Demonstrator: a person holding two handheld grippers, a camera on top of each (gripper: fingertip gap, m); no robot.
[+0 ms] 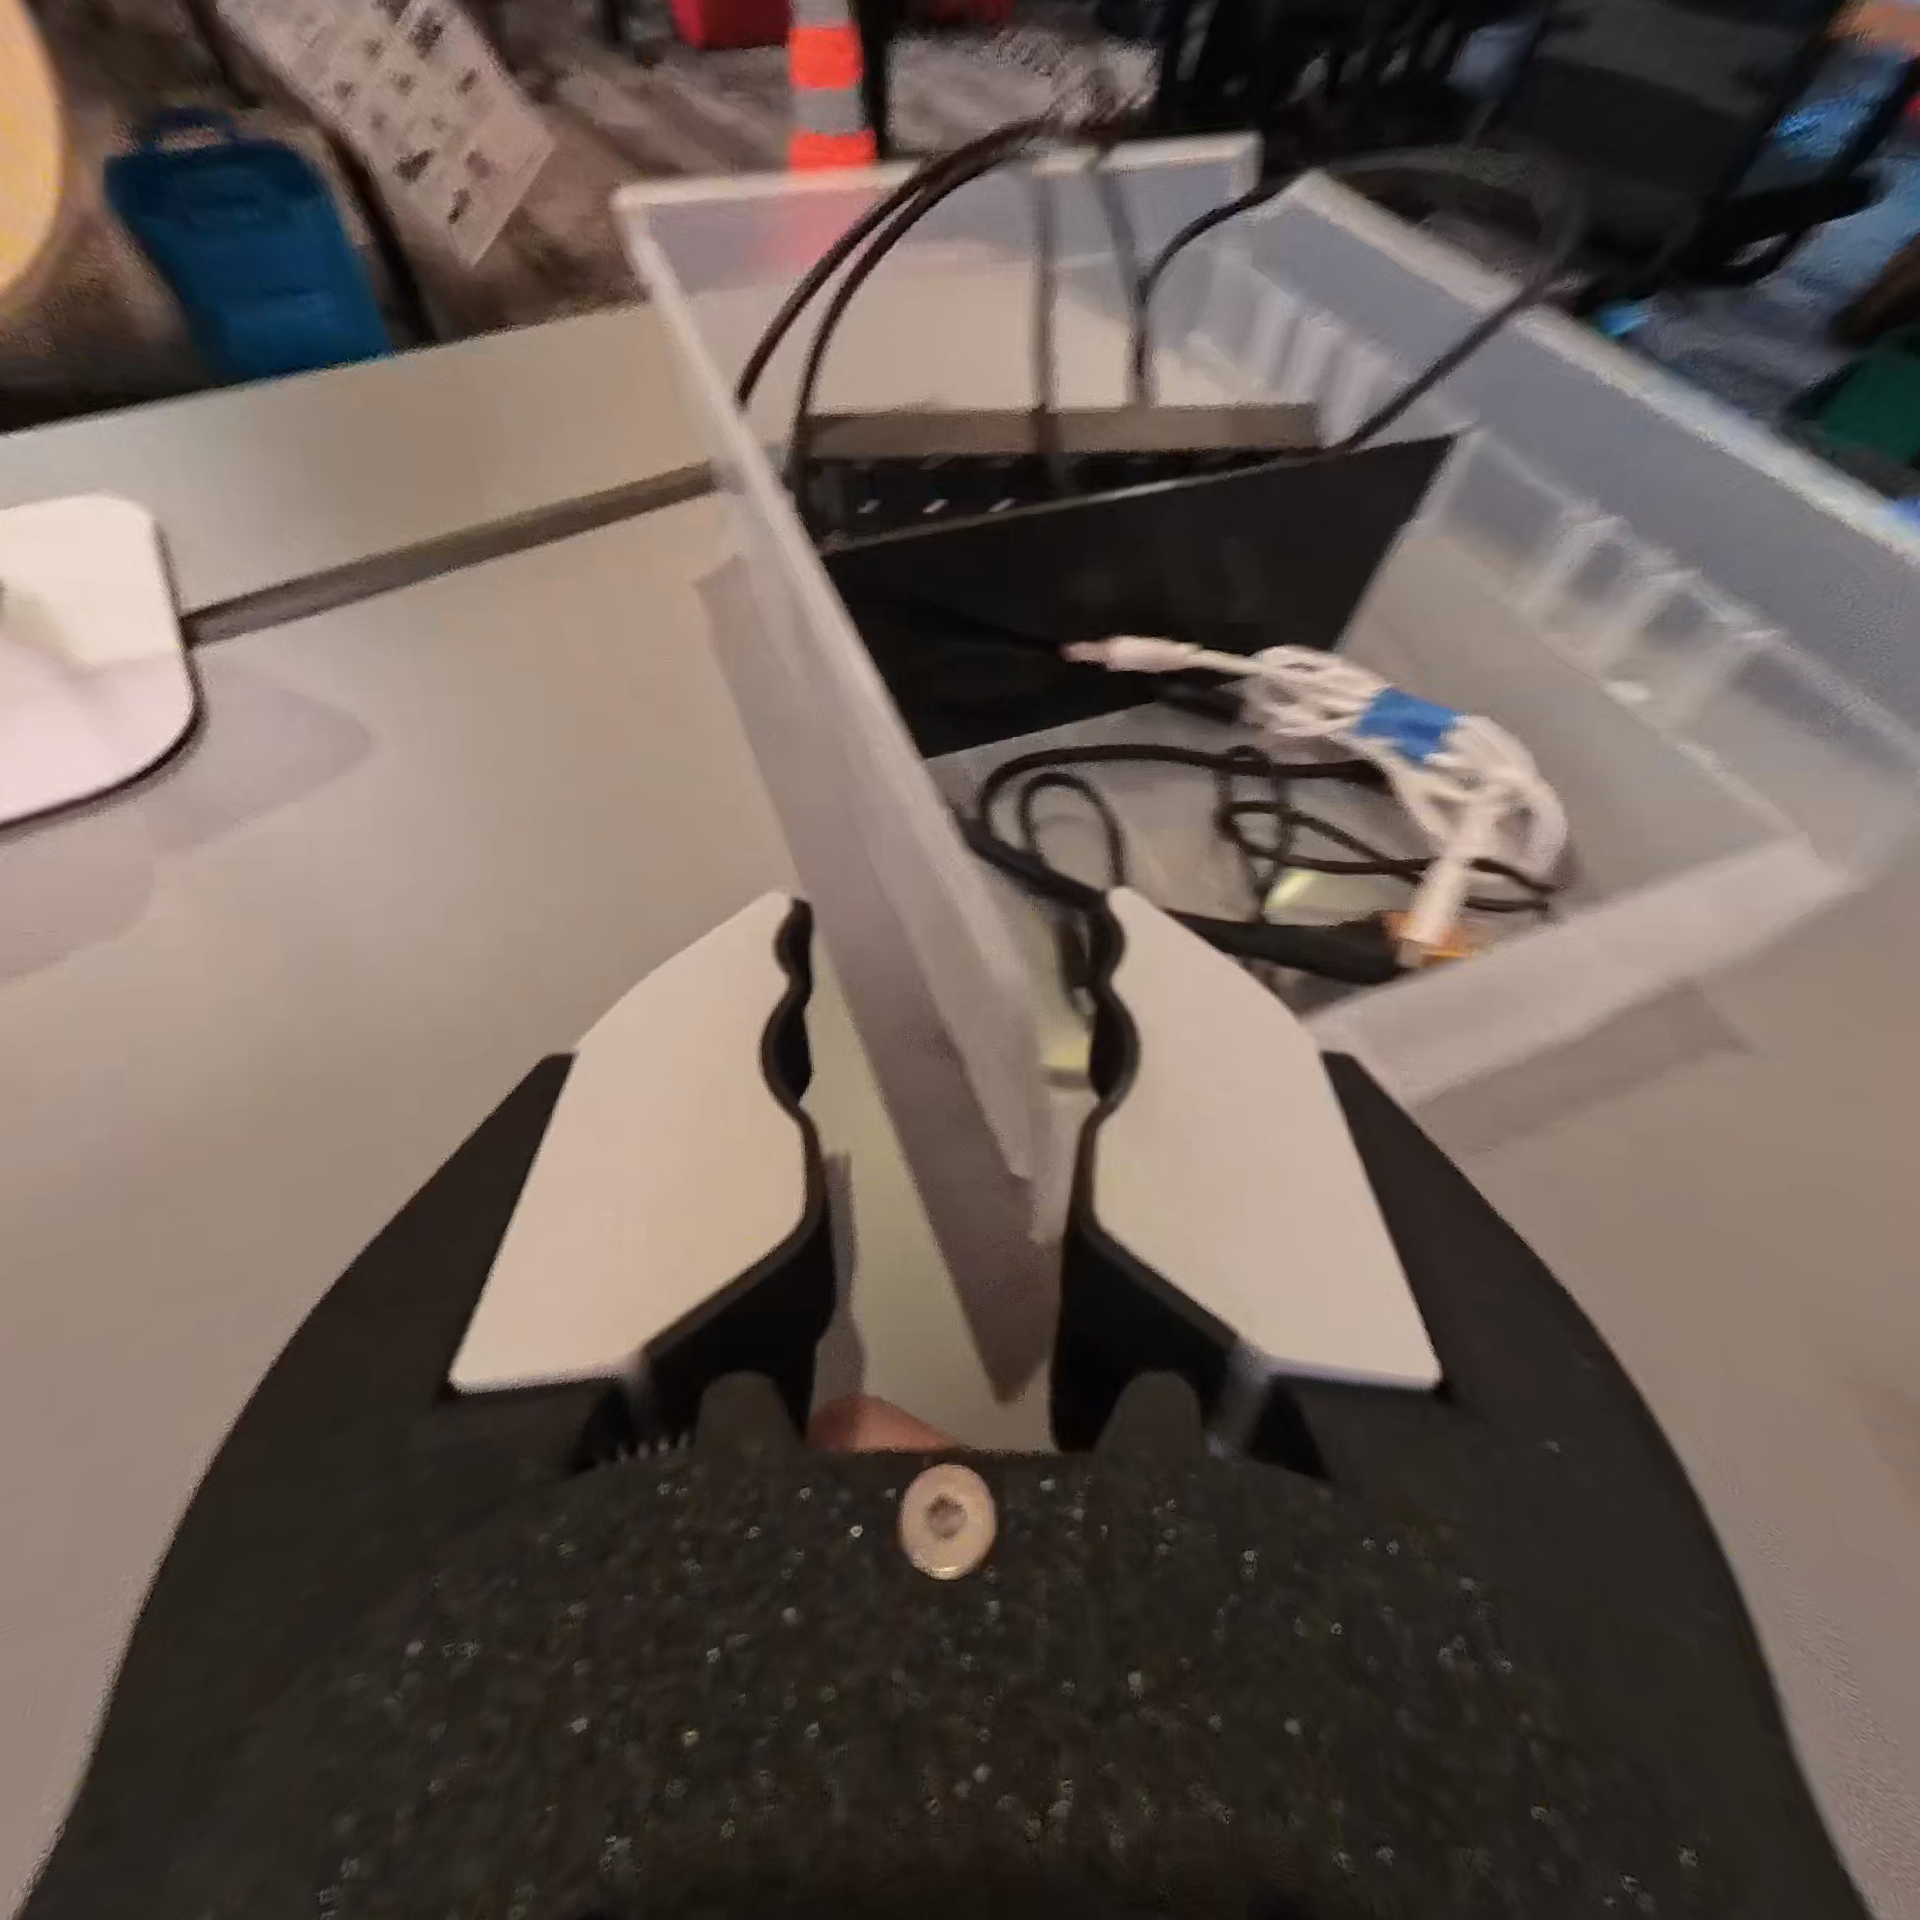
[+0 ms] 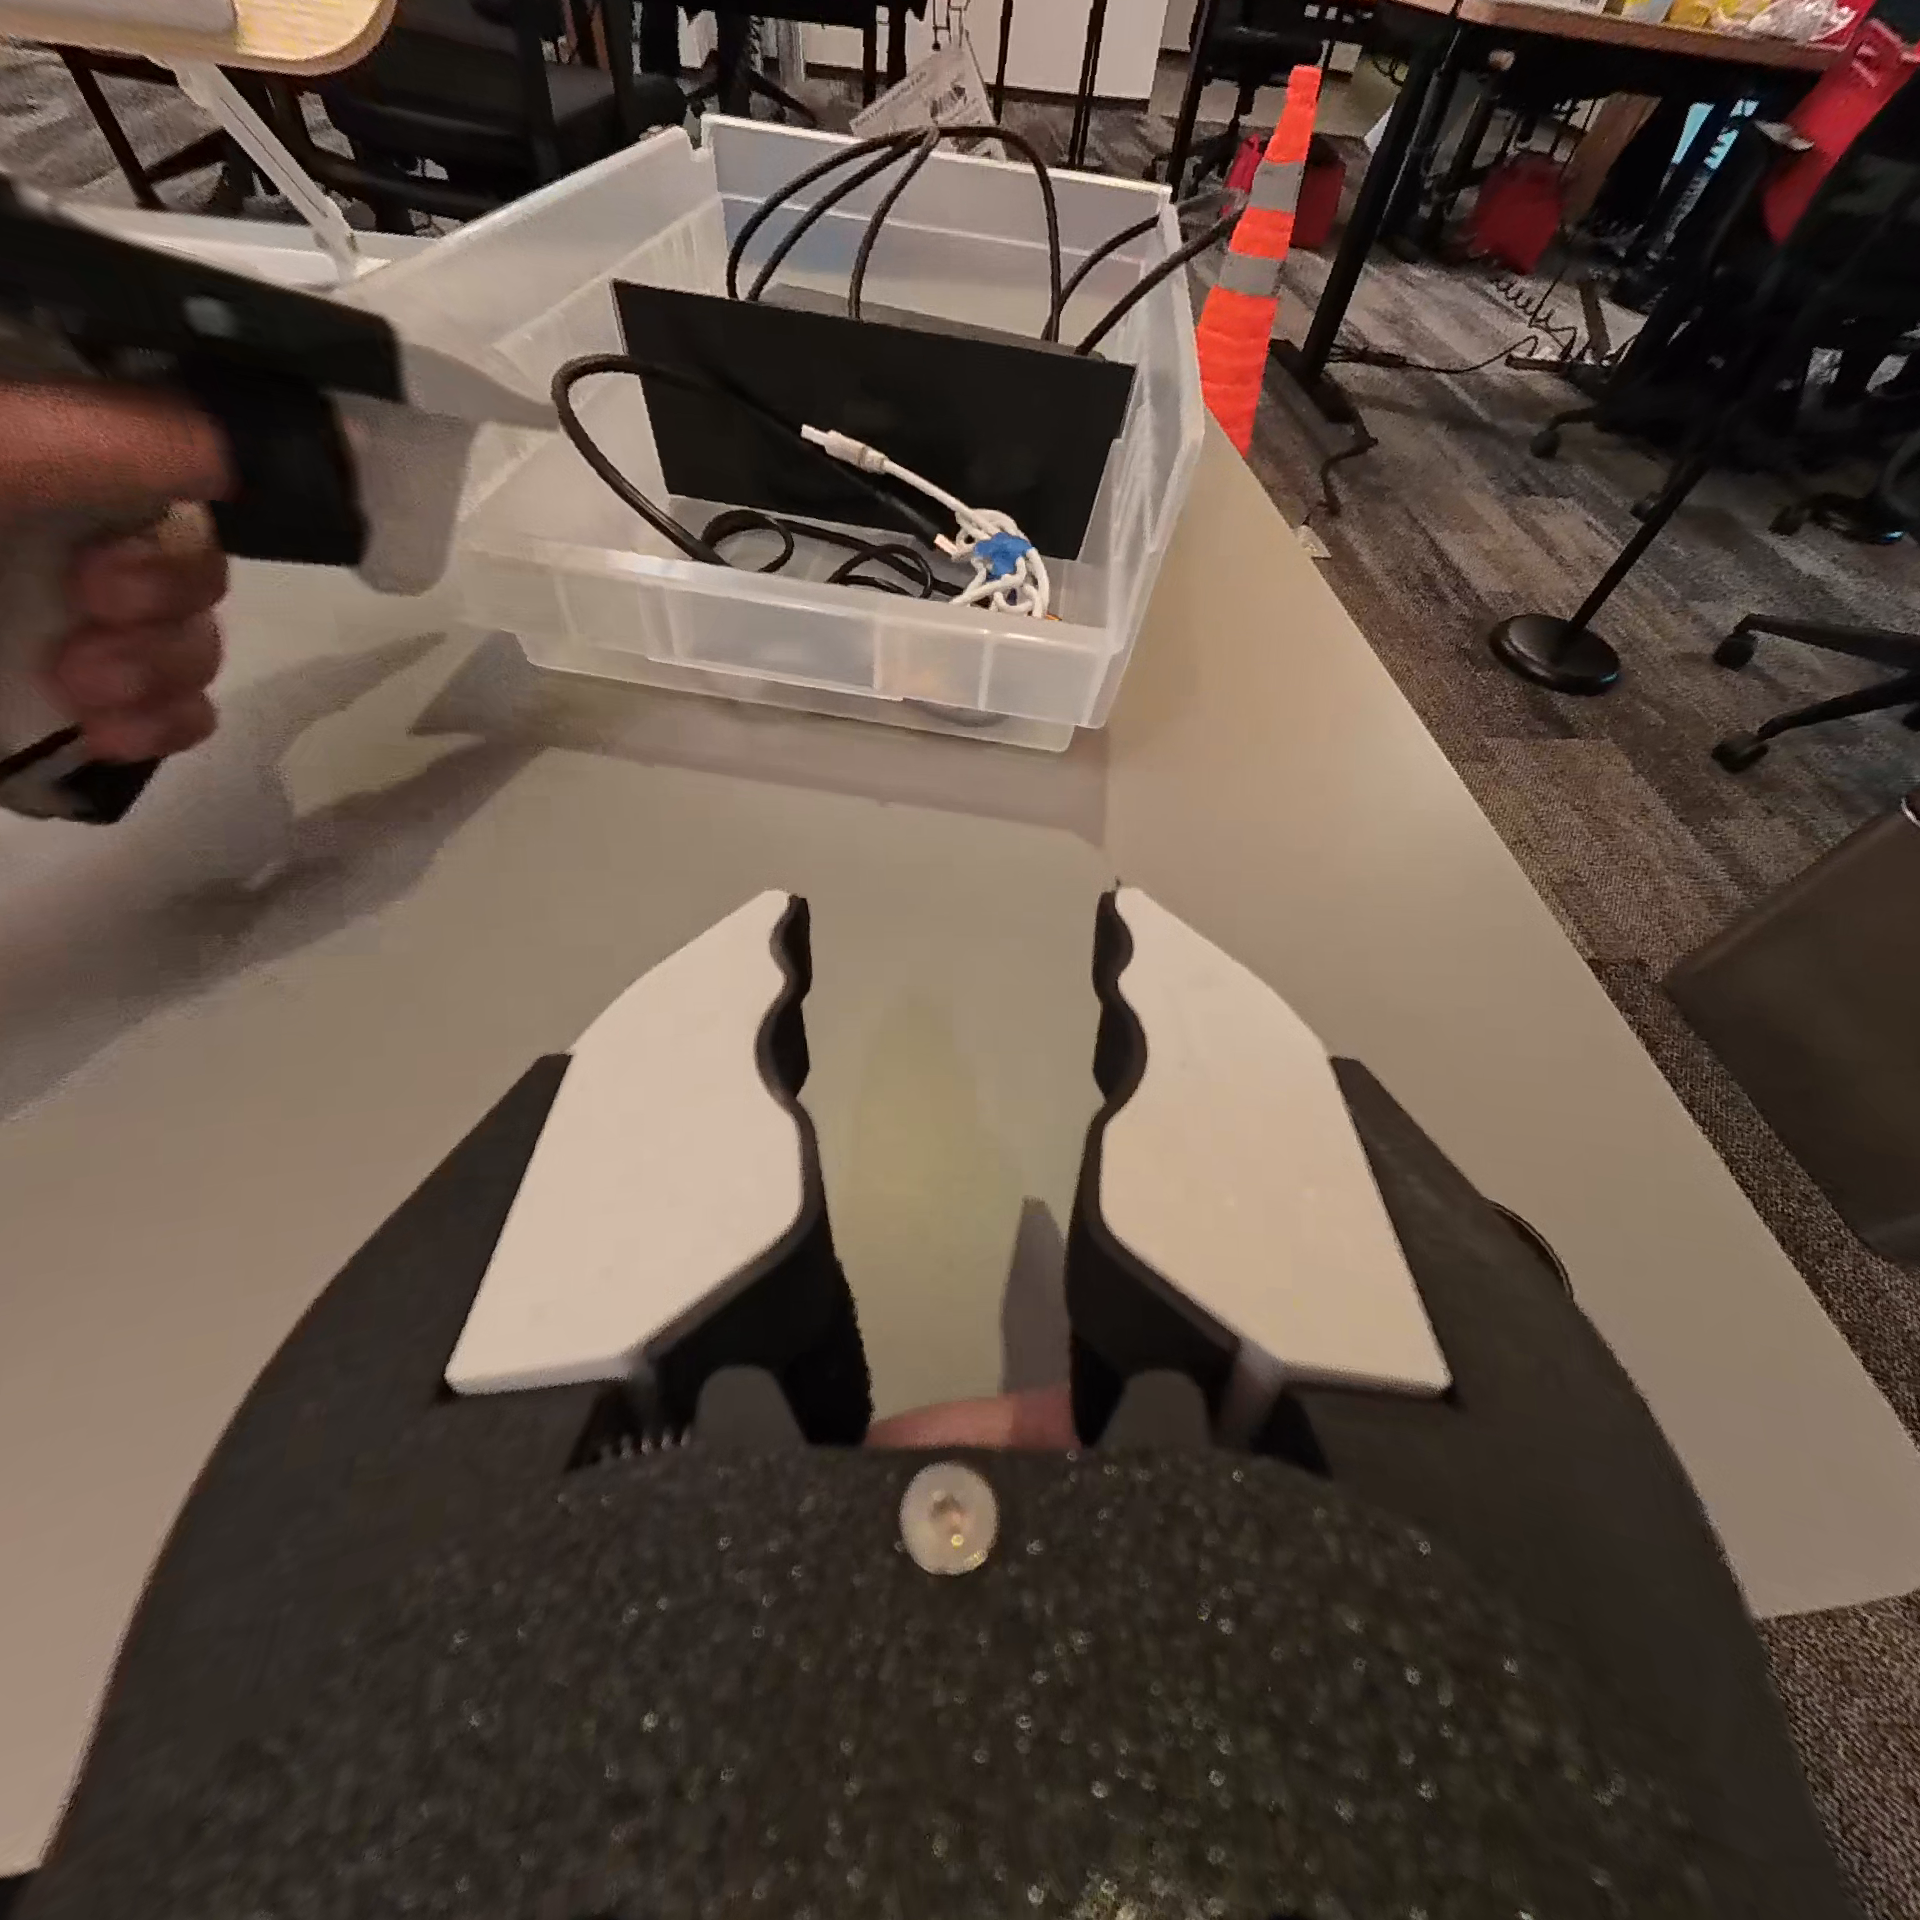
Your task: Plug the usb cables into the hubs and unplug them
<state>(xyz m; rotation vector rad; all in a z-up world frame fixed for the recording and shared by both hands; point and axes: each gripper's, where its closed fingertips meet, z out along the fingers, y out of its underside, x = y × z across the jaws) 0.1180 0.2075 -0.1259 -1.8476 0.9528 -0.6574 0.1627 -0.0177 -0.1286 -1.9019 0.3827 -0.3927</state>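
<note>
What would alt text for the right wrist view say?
An open right gripper hovers empty over a grey table, facing a clear plastic bin that holds a black hub and loose black and white cables. At the left edge, a hand holds the left gripper near the bin.

No readable text in either view.
A printed sheet (image 1: 431, 125) hangs behind the table, its rows of marks too blurred to make out.
</note>
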